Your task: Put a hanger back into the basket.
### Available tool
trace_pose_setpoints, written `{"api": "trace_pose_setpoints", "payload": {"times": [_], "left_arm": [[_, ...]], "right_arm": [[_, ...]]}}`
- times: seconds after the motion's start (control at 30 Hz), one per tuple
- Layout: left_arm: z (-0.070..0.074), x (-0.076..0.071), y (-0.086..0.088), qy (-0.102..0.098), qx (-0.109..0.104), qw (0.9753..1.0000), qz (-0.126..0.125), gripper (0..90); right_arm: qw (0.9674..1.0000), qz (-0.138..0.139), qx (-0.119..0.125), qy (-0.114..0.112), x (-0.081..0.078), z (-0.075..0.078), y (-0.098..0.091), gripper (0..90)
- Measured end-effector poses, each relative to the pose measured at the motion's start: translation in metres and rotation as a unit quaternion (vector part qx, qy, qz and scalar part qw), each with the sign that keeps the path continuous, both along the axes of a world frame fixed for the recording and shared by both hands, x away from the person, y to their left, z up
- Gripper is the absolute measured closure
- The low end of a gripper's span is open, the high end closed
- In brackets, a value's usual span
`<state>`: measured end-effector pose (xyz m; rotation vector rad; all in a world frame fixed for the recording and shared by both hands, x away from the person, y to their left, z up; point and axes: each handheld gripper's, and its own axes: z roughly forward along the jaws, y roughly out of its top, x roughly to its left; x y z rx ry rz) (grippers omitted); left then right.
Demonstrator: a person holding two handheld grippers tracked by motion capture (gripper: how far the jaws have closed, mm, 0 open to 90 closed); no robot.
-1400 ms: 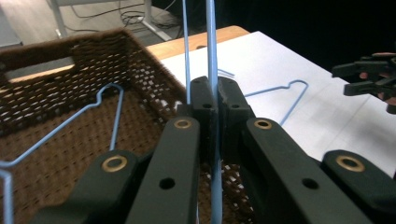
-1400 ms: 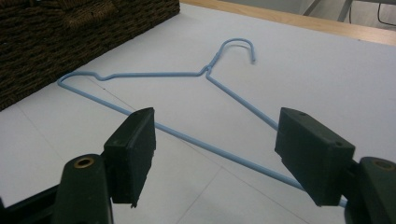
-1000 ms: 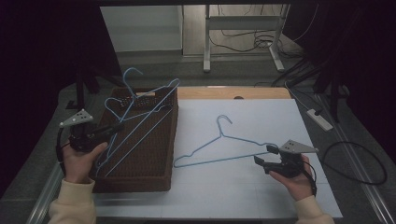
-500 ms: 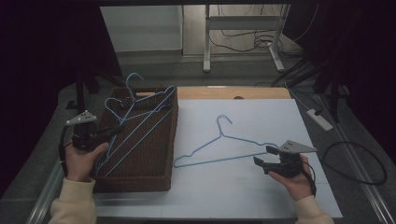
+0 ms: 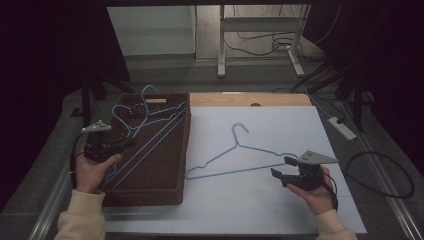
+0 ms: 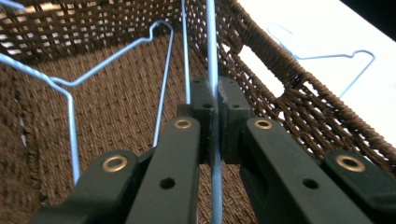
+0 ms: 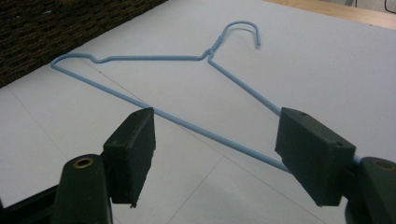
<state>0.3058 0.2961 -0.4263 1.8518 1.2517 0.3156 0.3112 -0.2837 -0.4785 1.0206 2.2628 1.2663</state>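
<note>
A thin, pale-blue wire hanger (image 6: 214, 56) is pinched between the closed jaws of the left gripper (image 5: 131, 142), its straight bar running over a dark brown woven basket (image 5: 150, 192) on the table's left side (more blue wire hangers lie inside it). On the white tabletop (image 5: 280, 125) to the right, a 2nd blue hanger (image 5: 237, 157) lies flat, hook pointing away, while the right gripper (image 5: 281, 167) rests at its lower corner with jaws wide apart, clamping nothing.
</note>
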Motion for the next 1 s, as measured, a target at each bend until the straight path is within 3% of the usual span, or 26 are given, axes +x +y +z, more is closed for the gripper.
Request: {"api": "trace_pose_setpoints", "payload": {"times": [0.17, 0.47, 0.7, 0.8, 1.0], "left_arm": [[-0.008, 0.007, -0.005, 0.025, 0.02, 0.9995, 0.005, 86.6], [-0.017, 0.011, 0.001, 0.047, 0.039, 0.9976, 0.033, 86.4], [-0.022, 0.015, 0.001, 0.067, 0.081, 0.9929, 0.056, 86.1], [-0.023, 0.015, 0.001, 0.071, 0.087, 0.9919, 0.06, 86.0], [-0.027, 0.019, 0.002, 0.088, 0.112, 0.9866, 0.08, 85.9]], "right_arm": [[1.0, 0.002, -0.003, 0.001, 0.0, -0.001, 0.001, 30.0], [1.0, 0.004, -0.007, 0.0, -0.001, -0.001, 0.003, 29.8], [1.0, 0.004, -0.008, 0.001, -0.001, -0.001, 0.004, 29.5], [1.0, 0.004, -0.007, 0.001, 0.0, -0.002, 0.004, 29.5], [1.0, 0.004, -0.008, 0.002, 0.0, -0.002, 0.004, 29.3]]}}
